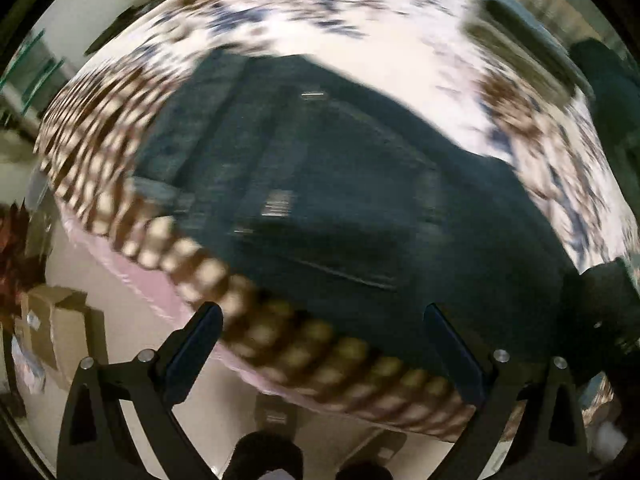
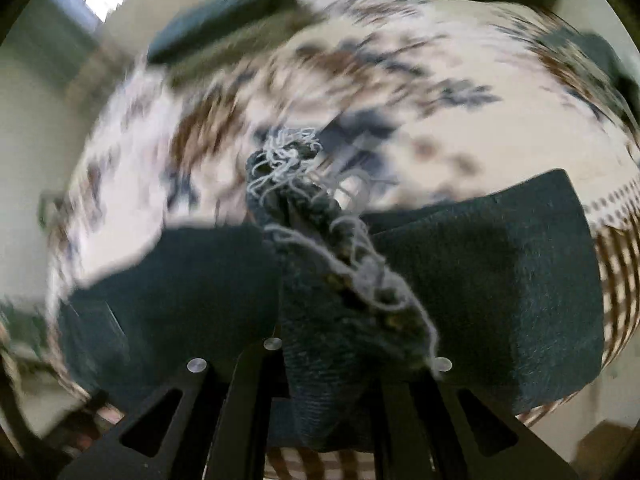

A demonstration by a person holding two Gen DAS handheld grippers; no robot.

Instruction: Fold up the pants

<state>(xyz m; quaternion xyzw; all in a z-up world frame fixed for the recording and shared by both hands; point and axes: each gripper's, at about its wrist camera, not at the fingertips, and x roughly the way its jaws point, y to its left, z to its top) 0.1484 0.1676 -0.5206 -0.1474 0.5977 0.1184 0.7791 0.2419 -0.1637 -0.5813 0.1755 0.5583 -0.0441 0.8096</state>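
With our right gripper [image 2: 320, 364] clenched on the frayed hem [image 2: 320, 216] of the pants [image 1: 320, 184] lying on the bedspread [image 1: 360, 28], and our left gripper [image 1: 322, 340] released, we should carry the hem low and square over the waistband.

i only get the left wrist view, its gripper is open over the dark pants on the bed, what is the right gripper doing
Observer: The right gripper is shut on a bunched, frayed hem of the pants.
Operator: frayed how
Observer: Loose pale threads hang off the pinched denim edge, right ahead of the fingers.
Operator: is the rest of that leg lifted too
Observer: No; beside the pinched hem, a flat panel of the pants lies on the patterned bedspread.
Operator: anything else on the bed over there
Observer: Another dark cloth lies near the far edge, too blurred to identify.
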